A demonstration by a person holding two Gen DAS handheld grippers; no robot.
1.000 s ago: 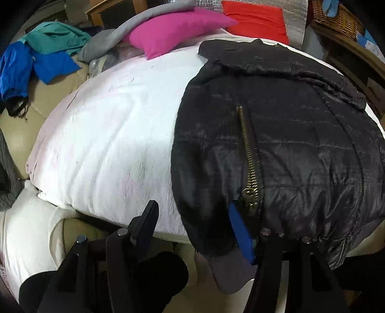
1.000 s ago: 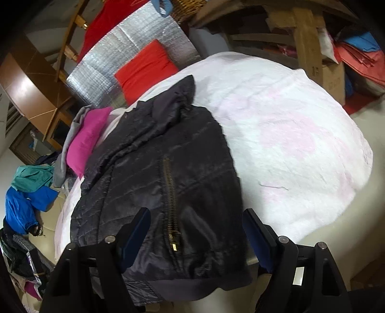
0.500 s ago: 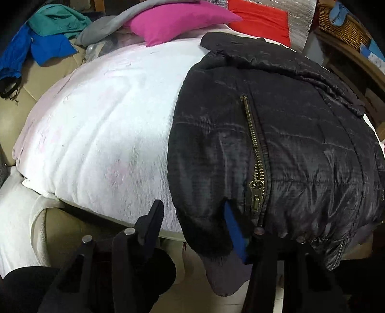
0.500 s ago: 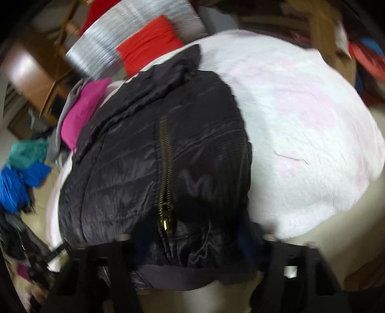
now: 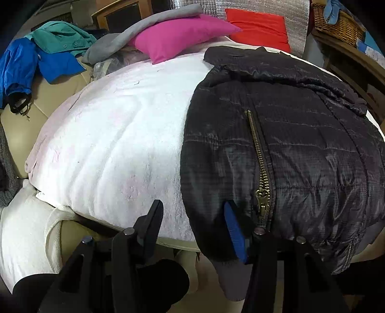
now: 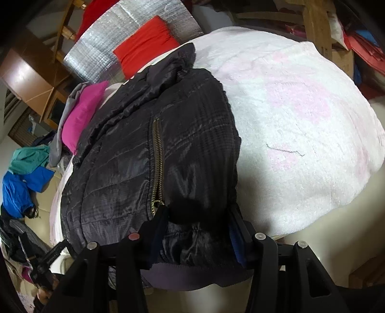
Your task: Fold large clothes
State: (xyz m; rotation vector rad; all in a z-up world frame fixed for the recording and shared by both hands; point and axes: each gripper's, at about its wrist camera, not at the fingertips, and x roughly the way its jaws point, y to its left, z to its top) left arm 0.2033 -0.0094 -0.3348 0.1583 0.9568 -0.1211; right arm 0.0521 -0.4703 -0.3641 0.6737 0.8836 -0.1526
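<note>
I am looking at a quilted black jacket of faintly glossy cloth, its brass-toned metal zipper dully shining, lying on a fuzzy matt white blanket beside crinkled silvery foil sheeting.

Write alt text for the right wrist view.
The right gripper pinches the near hem of a black quilted jacket lying on a white blanket. Pink and red cushions sit behind.

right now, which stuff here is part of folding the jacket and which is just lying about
Part of the job:
- black quilted jacket
- white blanket it lies on
- left gripper
- right gripper, hem bunched between its jaws

Just lying about:
- pink cushion
- red cushion
- blue garment
- green garment
- grey garment
- wicker basket
</note>
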